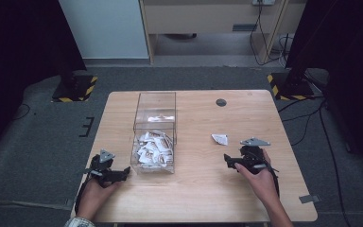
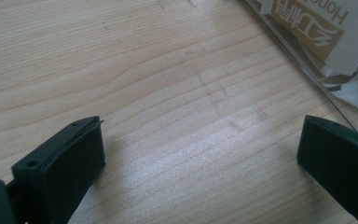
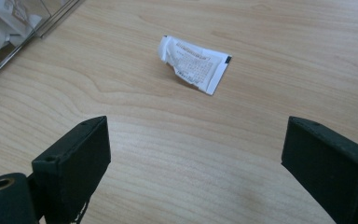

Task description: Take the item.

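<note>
Wooden and pale, the table (image 1: pixel 203 189) stands on grey carpet, with a clear plastic box (image 1: pixel 155 127) left of its middle, holding a heap of small white packets (image 1: pixel 153 149). One loose packet (image 1: pixel 220 139) lies on the bare wood, well apart from the box, just ahead of your right gripper (image 1: pixel 234 161). In the right gripper view that packet (image 3: pixel 193 64) sits ahead of the wide-spread jaws, creased and slightly raised at one end; nothing is held. Your left gripper (image 1: pixel 118 174) rests near the box's front left corner, its jaws also spread wide and holding nothing, with a corner of the box (image 2: pixel 317 60) beyond them.

You look to be at the approach step, about to pick up the stray packet for the box. Next, push the right gripper forward until the packet lies between the jaws, come down close to the wood, and close on the raised end, since a flat packet can slide away.
</note>
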Demonstrator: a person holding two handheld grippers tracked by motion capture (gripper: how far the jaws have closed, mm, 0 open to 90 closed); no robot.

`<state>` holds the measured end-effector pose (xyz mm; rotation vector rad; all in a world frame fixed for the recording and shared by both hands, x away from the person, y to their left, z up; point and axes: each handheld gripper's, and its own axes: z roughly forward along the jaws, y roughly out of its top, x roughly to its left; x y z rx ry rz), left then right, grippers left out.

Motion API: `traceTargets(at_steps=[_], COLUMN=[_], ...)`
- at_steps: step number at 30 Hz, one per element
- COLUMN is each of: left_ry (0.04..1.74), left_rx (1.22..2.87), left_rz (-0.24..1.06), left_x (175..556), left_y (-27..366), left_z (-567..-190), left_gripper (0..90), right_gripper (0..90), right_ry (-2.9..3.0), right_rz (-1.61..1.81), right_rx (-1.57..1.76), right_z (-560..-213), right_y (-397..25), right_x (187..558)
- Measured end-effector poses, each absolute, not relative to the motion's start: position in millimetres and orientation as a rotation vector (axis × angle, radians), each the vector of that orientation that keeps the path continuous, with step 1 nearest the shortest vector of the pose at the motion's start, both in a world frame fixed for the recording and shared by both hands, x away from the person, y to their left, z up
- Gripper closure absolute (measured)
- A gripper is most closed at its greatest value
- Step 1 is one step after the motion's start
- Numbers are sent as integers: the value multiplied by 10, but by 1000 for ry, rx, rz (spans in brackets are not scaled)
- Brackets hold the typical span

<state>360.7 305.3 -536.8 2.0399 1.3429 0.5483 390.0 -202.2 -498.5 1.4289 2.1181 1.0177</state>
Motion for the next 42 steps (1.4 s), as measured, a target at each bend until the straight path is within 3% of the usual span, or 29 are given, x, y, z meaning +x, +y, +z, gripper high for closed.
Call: traceTargets(at_steps=[19, 29, 42], left_ry=[1343, 1343, 1342], left_rx=[2040, 2040, 2041], left_rz=[548, 548, 547], left_x=[3607, 3607, 3606], left_y=[3053, 3053, 3053], left_z=[-5368, -5368, -5367], left_gripper=[0, 0, 0], right_gripper=[64, 13, 4], right_ry=[2274, 2288, 2273], right_rz=[953, 888, 937], right_rx=[1391, 1317, 1282], right_z=[-5179, -5355, -5391], right_y=[-1686, -1425, -1427], right_x=[3749, 3704, 3590])
